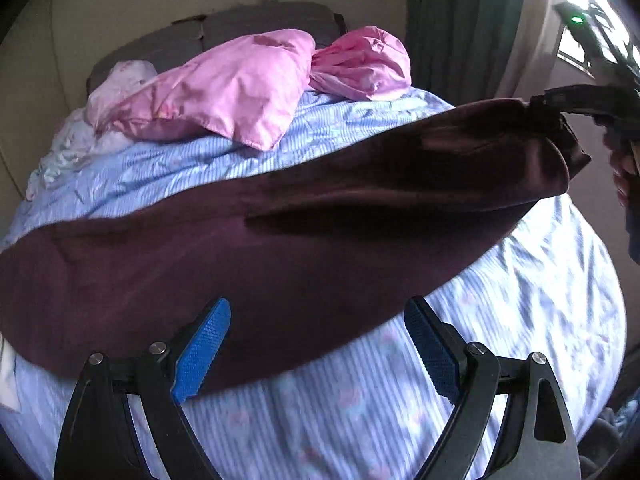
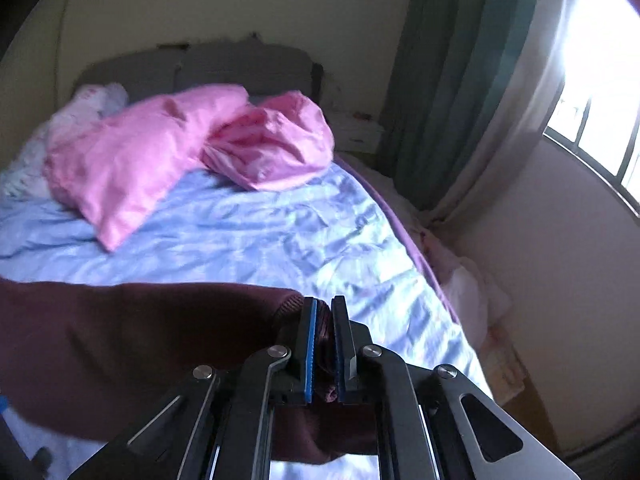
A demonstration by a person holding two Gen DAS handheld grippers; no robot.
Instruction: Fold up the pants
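So the maroon pants (image 1: 280, 248) stretch lower left to upper right across the blue striped bedsheet (image 1: 520, 300), far end pinched in the right gripper (image 2: 324, 344), while the left gripper (image 1: 316, 344) sits spread wide right at the near edge, gripping nothing.

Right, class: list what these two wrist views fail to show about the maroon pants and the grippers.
- Left wrist view: pants run past the left edge, so that end is unseen.
- Same view: right gripper is cut by the frame edge.
- Right wrist view: right gripper covers the pinched cloth; left gripper is absent.
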